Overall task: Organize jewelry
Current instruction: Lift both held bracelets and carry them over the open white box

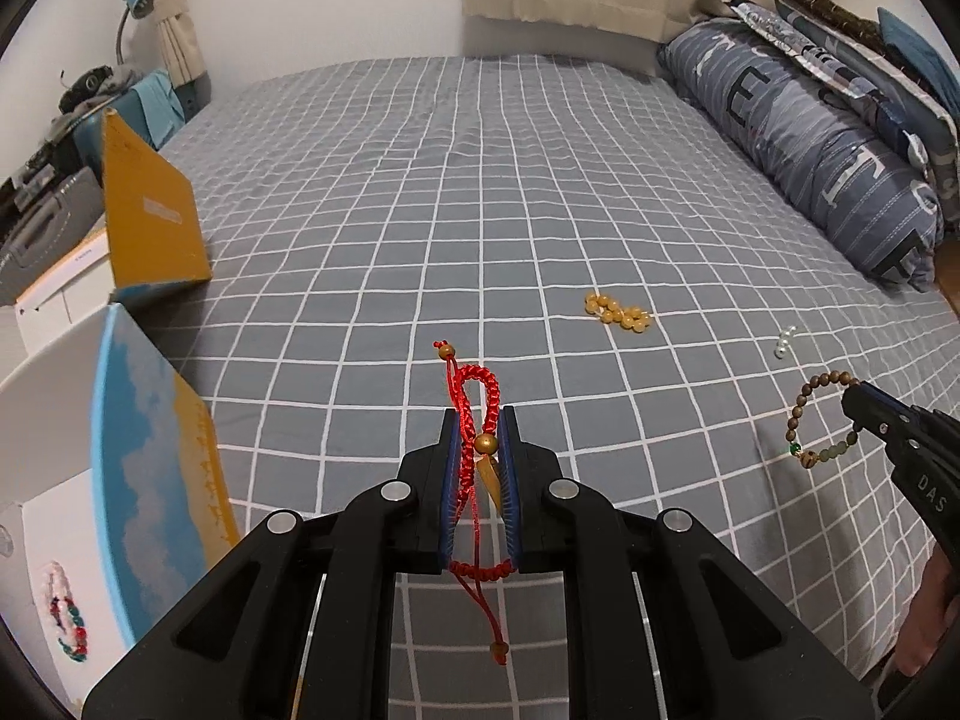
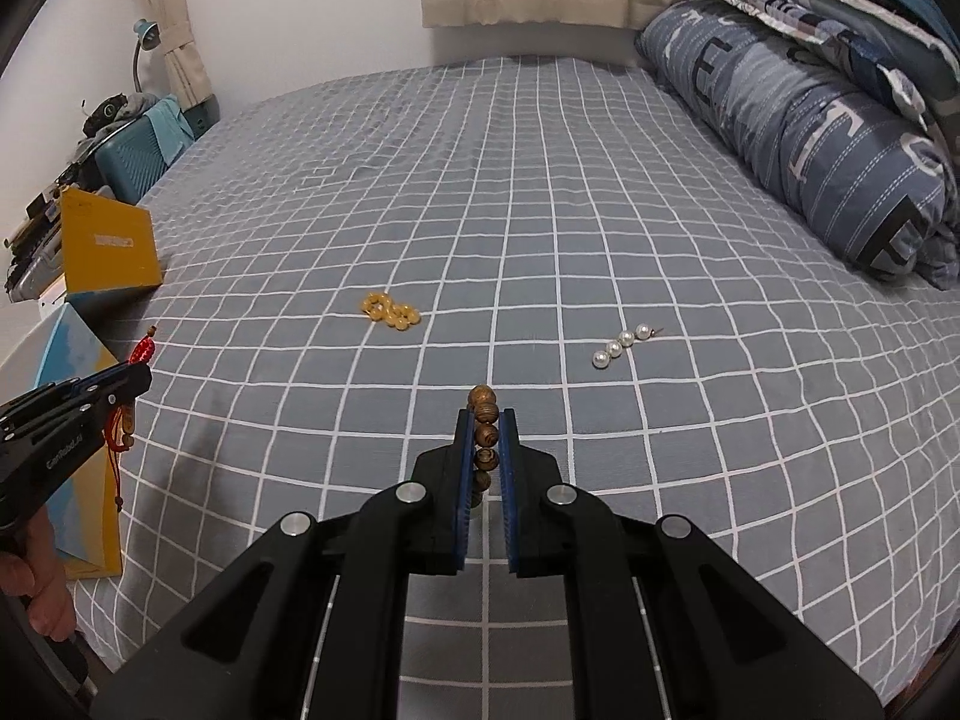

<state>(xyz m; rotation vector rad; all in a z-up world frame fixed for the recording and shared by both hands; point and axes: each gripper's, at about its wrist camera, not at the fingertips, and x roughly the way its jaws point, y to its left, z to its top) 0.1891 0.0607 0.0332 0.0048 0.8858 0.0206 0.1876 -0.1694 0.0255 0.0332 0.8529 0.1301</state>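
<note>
- Left gripper [image 1: 480, 420]: jaws clamped on a red braided cord bracelet [image 1: 477, 396]. Its loop sticks out past the fingertips; a gold bead and a pendant sit between the blue pads; a tail with a small bead hangs below.
- Right gripper [image 2: 486, 420]: jaws clamped on a brown wooden bead bracelet [image 2: 485, 420], beads stacked between the pads. In the left wrist view the bracelet's loop hangs free at the far right, with greenish beads along its lower side.
- Both bracelets are held above the bed [image 1: 480, 210], which wears a grey sheet with a white grid.
- Amber bead bracelet [image 2: 390, 311] lies bunched on the sheet, mid-bed, left of centre in the right wrist view.
- Pearl string [image 2: 624, 343] lies on the sheet to the right of the amber beads, well apart from them.
- Open box [image 1: 42, 540] at the near left edge, white inside, its blue-and-yellow lid raised; a multicoloured bead bracelet [image 1: 63, 618] lies in it.
- Yellow box [image 1: 147, 216] stands farther back on the left.
- Patterned pillow [image 1: 798, 138] lies along the far right.
</note>
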